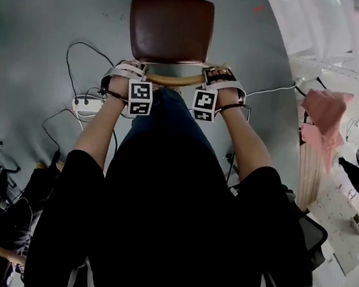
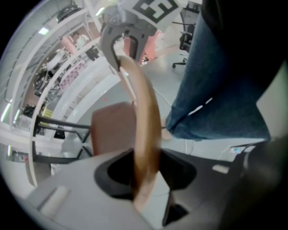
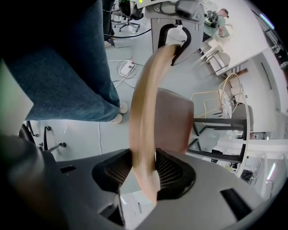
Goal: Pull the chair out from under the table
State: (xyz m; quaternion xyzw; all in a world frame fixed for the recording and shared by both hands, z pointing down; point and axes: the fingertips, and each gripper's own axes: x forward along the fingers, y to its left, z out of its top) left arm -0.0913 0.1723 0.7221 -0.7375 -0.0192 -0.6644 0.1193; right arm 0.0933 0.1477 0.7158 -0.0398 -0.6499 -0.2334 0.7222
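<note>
The chair (image 1: 170, 29) stands on open grey floor (image 1: 39, 11), directly in front of the person's legs. Its brown padded seat faces away from the person and its curved wooden back rail (image 1: 175, 79) is on the near side. It is clear of the white tabletop (image 1: 297, 23) that runs along the right, with bare floor between them.

Both tongs are on that rail. The left gripper (image 1: 130, 70) comes down almost straight from above near the rail's left end. In the left gripper view the pale wood fills the gap between its dark pads, which are pinched against it from both sides. The right gripper (image 1: 220, 79) does the same near the rail's right end, tipped a little off vertical, and in the right gripper view its ribbed pads press on the rail. Each gripper view shows the other gripper's jaws hooked over the far end of the bow.

The person's hands are strapped into the grippers, arms reaching down in black sleeves. A jeans leg (image 2: 220, 81) stands close behind the rail.

On the floor to the left lies a white power strip (image 1: 86, 104) with dark cables looping away from it. A pink cloth (image 1: 324, 114) hangs at the right.
</note>
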